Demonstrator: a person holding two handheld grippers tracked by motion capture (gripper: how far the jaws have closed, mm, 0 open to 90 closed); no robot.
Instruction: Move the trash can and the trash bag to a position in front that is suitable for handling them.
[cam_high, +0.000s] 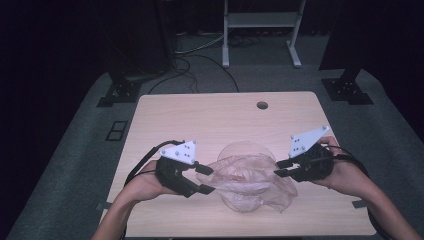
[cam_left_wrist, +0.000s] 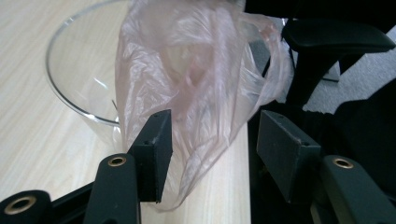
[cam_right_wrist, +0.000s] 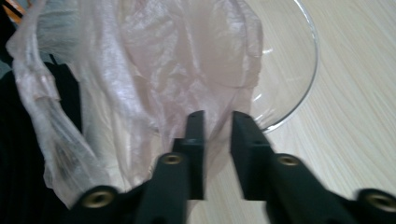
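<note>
Two grippers flank a thin plastic bag (cam_high: 252, 177) draped over a glass bowl (cam_high: 240, 150) near the table's (cam_high: 210, 110) front edge. Left gripper (cam_left_wrist: 212, 135) is spread around a fold; right gripper (cam_right_wrist: 218, 135) is nearly pressed together, film between its jaws. Opposite bag edges should be pinched firmly before being drawn apart.

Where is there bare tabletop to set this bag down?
Free: the table beyond the glass bowl, up to the cable hole. Crowded: the near middle, where the plastic bag lies between the left gripper and right gripper.

Grey carpet floor (cam_high: 75, 165) under a light wooden table (cam_high: 220, 112) — white metal stand (cam_high: 260, 30) behind, dim room.
</note>
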